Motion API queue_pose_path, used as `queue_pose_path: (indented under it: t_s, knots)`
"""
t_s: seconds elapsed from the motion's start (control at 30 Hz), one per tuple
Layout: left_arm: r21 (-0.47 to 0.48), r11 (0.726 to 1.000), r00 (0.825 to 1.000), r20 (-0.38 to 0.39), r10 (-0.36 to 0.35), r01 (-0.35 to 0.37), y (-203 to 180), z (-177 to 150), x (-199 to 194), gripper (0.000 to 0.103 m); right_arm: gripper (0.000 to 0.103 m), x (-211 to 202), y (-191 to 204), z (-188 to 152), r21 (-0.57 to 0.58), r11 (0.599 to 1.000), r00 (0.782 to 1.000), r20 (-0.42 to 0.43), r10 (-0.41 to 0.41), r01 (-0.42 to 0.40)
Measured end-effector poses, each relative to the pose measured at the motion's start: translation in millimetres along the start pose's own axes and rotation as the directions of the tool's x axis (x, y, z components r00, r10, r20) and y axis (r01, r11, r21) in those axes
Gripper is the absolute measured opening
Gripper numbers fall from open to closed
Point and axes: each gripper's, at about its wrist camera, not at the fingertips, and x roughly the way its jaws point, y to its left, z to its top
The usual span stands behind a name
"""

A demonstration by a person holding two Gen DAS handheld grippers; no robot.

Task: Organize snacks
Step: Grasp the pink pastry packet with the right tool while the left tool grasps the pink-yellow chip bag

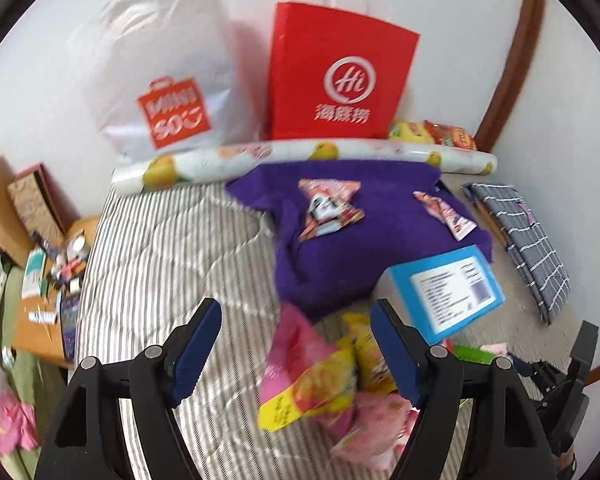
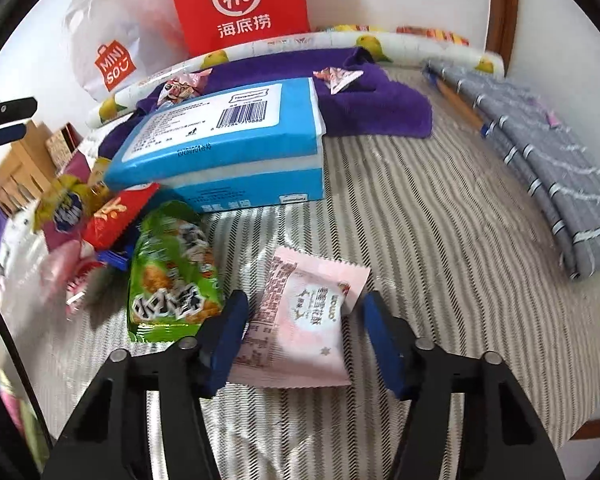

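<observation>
My left gripper (image 1: 296, 316) is open above a heap of pink and yellow snack packets (image 1: 320, 384) on the striped bed; nothing is between its fingers. My right gripper (image 2: 304, 304) is open, its fingers on either side of a pale pink snack packet (image 2: 304, 320) lying flat on the bedcover; the pads do not press it. A green rice-cracker bag (image 2: 172, 276) lies just left of it. A blue box (image 2: 228, 136) (image 1: 448, 288) rests beside a purple towel (image 1: 340, 232) that carries two small triangular snack packets (image 1: 330, 204).
A red paper bag (image 1: 336, 76) and a white Miniso bag (image 1: 168, 76) lean on the wall behind a fruit-print roll (image 1: 300, 156). A folded grey checked cloth (image 2: 548, 184) lies at right. A red packet and others (image 2: 112, 216) pile at left. A cluttered bedside table (image 1: 44, 280) stands left.
</observation>
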Motion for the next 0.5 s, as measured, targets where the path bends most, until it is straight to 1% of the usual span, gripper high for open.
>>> queue_pose_path:
  t_s: [0.03,0.1,0.2,0.27,0.33,0.4,0.5]
  knots:
    - [-0.008,1.000,1.000,-0.006,-0.003,0.003,3.6,-4.8,2.7,0.075,0.050,-0.2,0.2,-1.4,-0.012,1.000,1.000,0.006,-0.009,0.009]
    - [-0.026,1.000,1.000,-0.023,-0.017,0.016,7.4,-12.6,9.2,0.075,0.046,-1.3,-4.0,-1.1,-0.015,1.000,1.000,0.014,-0.013,0.014]
    - [-0.014,0.999,0.998,-0.054,-0.042,0.041,2.6,-24.1,21.1,0.075,0.045,-3.1,-17.1,2.0,0.016,0.999,0.999,0.014,0.038,-0.039]
    - [0.008,0.999,0.996,-0.075,-0.038,0.038,-3.4,-31.6,29.9,0.075,0.045,-1.7,-24.4,5.0,0.029,0.999,0.999,0.017,0.037,-0.038]
    - [0.032,0.999,0.995,-0.097,-0.019,0.022,-7.5,-39.6,40.7,0.075,0.045,0.1,-26.8,8.2,0.028,0.999,0.999,0.022,0.031,-0.032]
    - [0.026,0.999,0.993,-0.114,-0.017,0.020,-6.7,-45.9,50.7,0.076,0.045,0.1,-30.5,8.0,0.034,0.998,0.998,0.028,0.050,-0.051]
    - [-0.014,0.998,0.991,-0.115,-0.063,0.062,-1.8,-50.6,59.1,0.080,0.045,0.2,-31.8,7.5,0.031,0.998,0.998,0.035,0.059,-0.060]
